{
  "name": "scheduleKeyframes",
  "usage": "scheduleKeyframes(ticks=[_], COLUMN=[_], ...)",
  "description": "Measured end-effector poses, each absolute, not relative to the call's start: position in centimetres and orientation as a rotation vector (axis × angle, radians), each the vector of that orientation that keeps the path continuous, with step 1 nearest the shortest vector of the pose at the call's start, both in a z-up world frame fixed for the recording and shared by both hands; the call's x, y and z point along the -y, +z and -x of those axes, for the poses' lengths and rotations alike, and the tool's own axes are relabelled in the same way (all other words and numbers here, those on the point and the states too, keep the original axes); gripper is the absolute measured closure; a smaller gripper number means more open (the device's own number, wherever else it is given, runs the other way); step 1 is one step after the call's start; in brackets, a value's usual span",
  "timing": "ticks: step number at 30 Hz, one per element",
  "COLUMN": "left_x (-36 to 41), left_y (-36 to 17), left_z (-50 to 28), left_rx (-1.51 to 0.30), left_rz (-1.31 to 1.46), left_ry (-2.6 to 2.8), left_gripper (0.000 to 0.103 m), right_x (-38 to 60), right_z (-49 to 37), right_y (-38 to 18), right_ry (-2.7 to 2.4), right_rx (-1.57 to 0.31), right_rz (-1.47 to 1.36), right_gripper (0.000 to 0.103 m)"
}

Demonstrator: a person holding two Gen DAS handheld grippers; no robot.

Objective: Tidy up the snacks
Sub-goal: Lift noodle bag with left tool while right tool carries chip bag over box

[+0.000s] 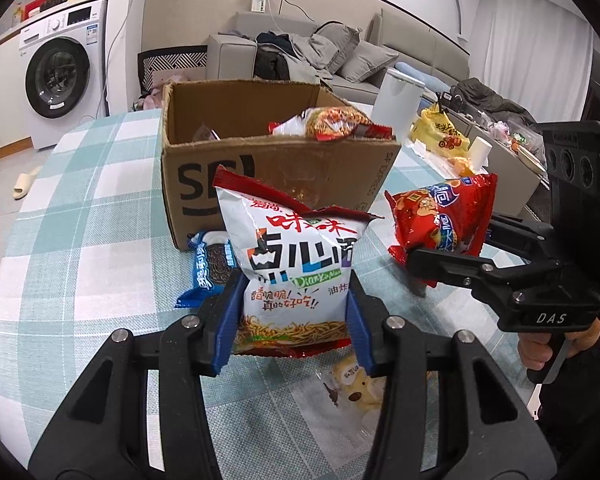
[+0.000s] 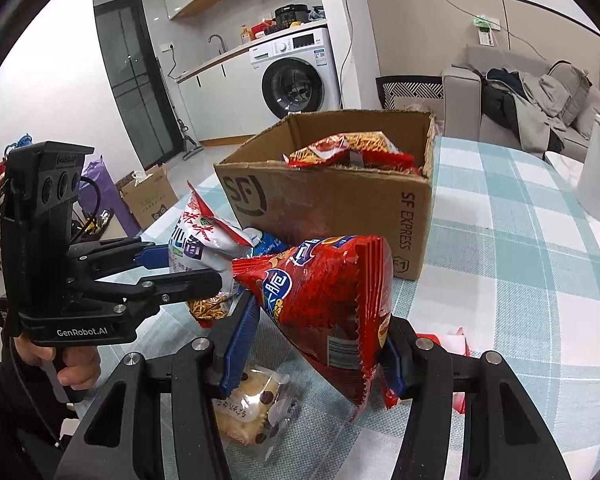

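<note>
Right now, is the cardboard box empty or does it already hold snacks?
It holds snacks: red noodle packets lie inside the open-topped cardboard box, showing above its rim.

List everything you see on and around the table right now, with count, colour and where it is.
white noodle snack bag: one, white and red, held in left tongs above the table
red snack bag: one, red, held in right tongs
cardboard box: one, brown, open, on the table behind both bags
snack packs in box: a few, red and orange, exact count unclear
blue cookie pack: one, blue, lying at the box's front
clear biscuit pack: one, pale, on the table beneath the tongs
checked tablecloth: one, teal and white
washing machine: one, white, background
left tongs: black, blue pads, shut
right tongs: black, blue pads, shut
</note>
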State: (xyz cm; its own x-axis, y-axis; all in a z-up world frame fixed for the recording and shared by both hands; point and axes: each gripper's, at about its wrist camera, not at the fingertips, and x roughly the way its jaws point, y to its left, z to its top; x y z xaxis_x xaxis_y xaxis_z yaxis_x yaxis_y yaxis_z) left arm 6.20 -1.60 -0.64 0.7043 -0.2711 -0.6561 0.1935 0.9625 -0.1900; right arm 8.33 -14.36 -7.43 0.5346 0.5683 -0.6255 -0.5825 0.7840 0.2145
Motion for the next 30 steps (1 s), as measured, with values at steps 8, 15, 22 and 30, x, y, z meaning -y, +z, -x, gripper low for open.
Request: scheduleKeyframes(ticks=[8, 15, 22, 30], left_x=[0.8, 0.0, -0.5, -0.9], left_y=[0.8, 2.2, 4.0, 6.2], left_z=[-5.2, -4.7, -4.9, -6.0], left_rx=[-0.708, -0.679, -0.642, -0.608], left_rz=[0.121, 0.126, 0.138, 0.132], left_ry=[-0.248, -0.232, -0.218, -0.206], left_gripper=[0.058, 0.058, 0.058, 0.058], right_x=[15.1, 15.4, 15.8, 15.3], right_z=[-8.1, -8.1, -8.1, -8.7], right_y=[-6.3, -5.4, -4.0, -2.0], right_ry=[0.674, 0.657, 0.638, 0.630], right_rx=[-0.708, -0.685, -0.653, -0.626], right_rz=[-0.010, -0.037, -0.067, -0.085], right_gripper=[0.048, 0.048, 0.048, 0.048])
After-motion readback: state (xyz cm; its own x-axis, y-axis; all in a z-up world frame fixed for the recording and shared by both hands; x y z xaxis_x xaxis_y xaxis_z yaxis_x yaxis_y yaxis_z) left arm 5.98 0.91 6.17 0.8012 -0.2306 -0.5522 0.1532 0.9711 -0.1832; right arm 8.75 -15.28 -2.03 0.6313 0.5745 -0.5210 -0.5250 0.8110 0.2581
